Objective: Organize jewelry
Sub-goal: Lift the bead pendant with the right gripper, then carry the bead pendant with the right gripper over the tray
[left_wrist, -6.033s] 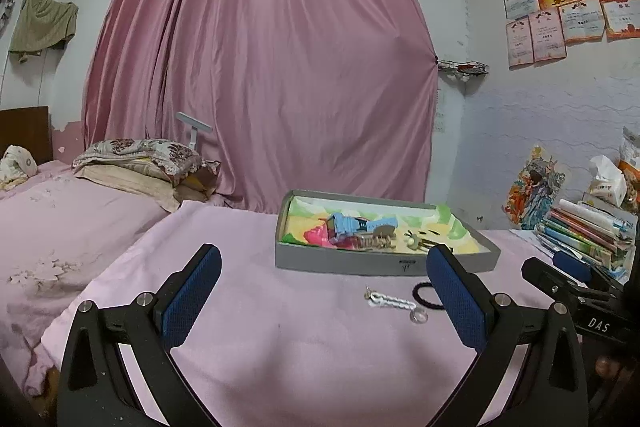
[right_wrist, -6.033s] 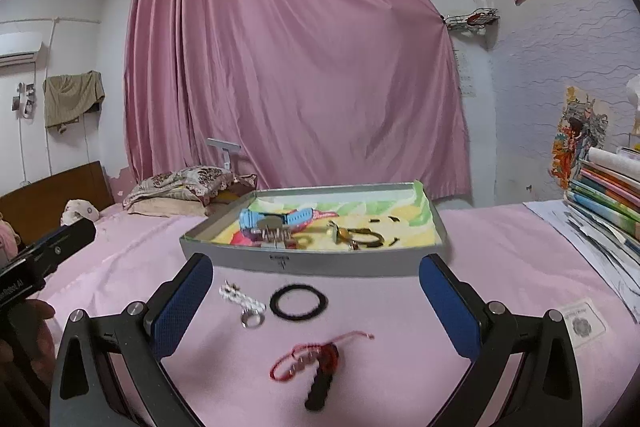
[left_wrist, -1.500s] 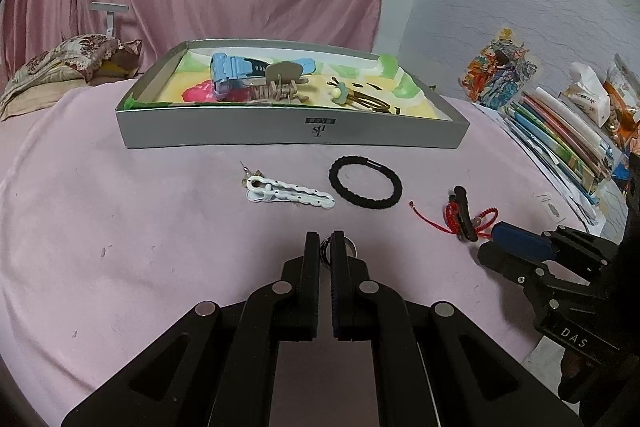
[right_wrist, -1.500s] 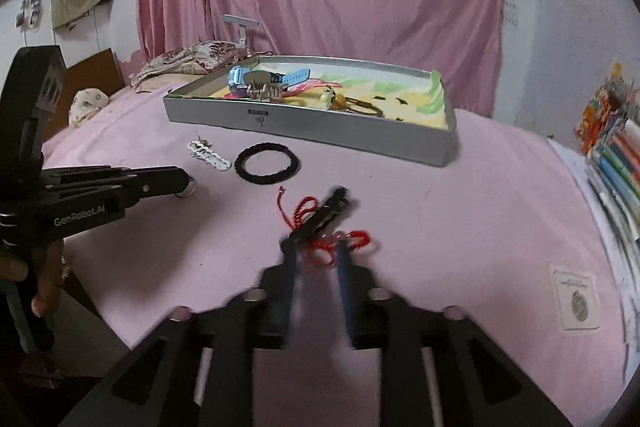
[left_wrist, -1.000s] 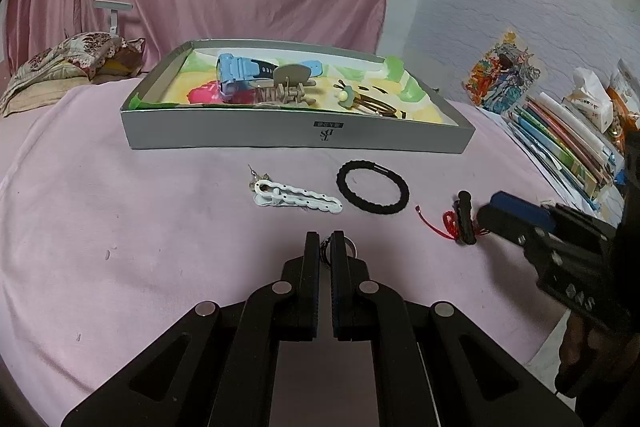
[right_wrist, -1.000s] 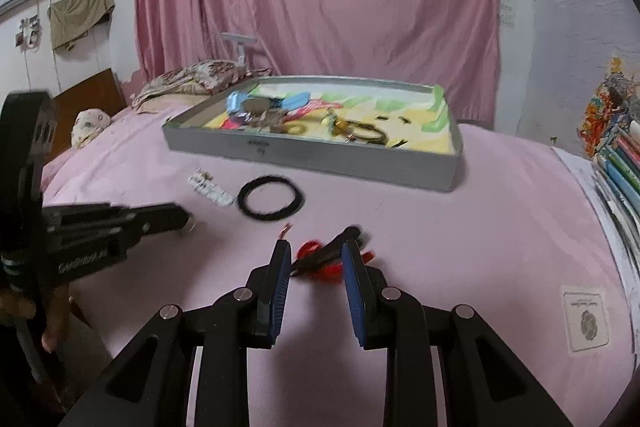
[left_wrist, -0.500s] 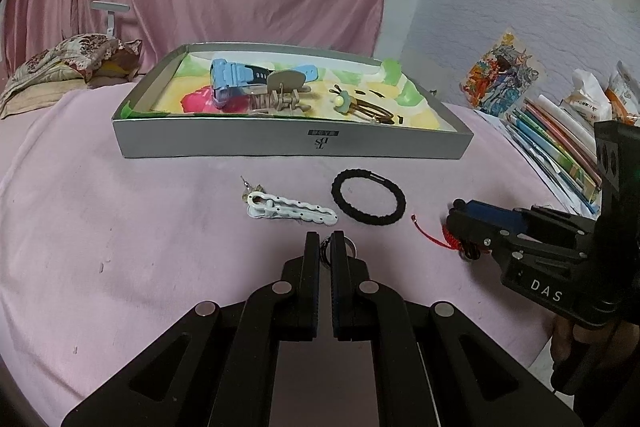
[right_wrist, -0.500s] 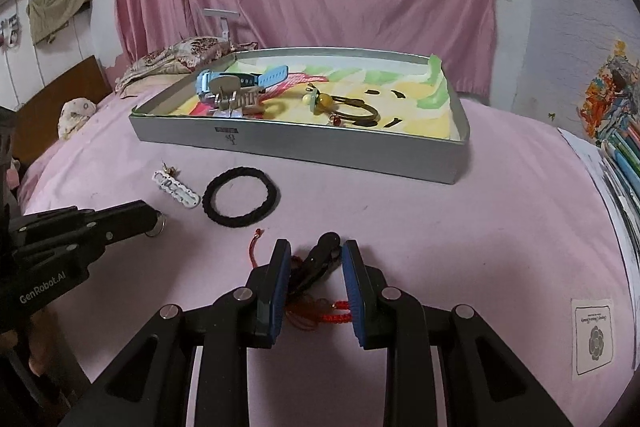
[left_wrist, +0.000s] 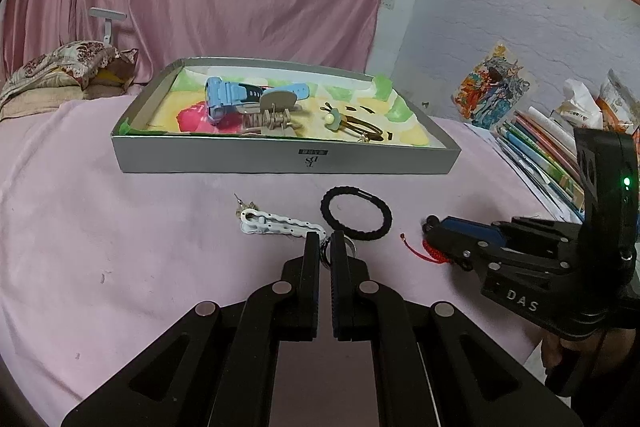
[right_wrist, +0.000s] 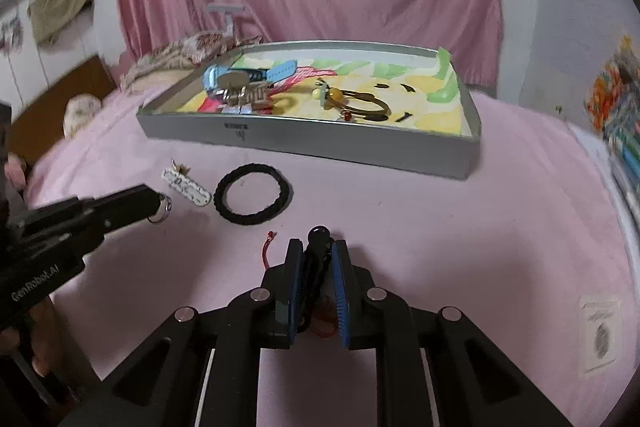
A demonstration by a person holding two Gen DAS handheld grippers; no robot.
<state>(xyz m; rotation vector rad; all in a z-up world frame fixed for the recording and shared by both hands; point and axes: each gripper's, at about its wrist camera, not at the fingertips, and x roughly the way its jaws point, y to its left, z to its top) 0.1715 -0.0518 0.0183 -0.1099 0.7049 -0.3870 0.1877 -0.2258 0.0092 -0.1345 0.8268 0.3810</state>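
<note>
The left hand-held gripper [left_wrist: 325, 241] is closed tight on a small metal ring [right_wrist: 162, 209], low over the pink bench [left_wrist: 120, 247]. The right hand-held gripper [right_wrist: 316, 249] is closing its 2 blue pads [right_wrist: 340, 287] around a black clasp with a red cord [right_wrist: 266, 247]; whether the pads press it yet, I cannot tell. Just beyond lie a black hair tie [left_wrist: 356, 213] and, beside it, a white clip [left_wrist: 276, 225]. Farther back stands a grey tray [left_wrist: 280, 161] holding a blue watch [left_wrist: 236, 99], a tan hair claw [left_wrist: 272, 115] and a bracelet [right_wrist: 360, 105]. Books [left_wrist: 548, 151] are stacked at the right.
</note>
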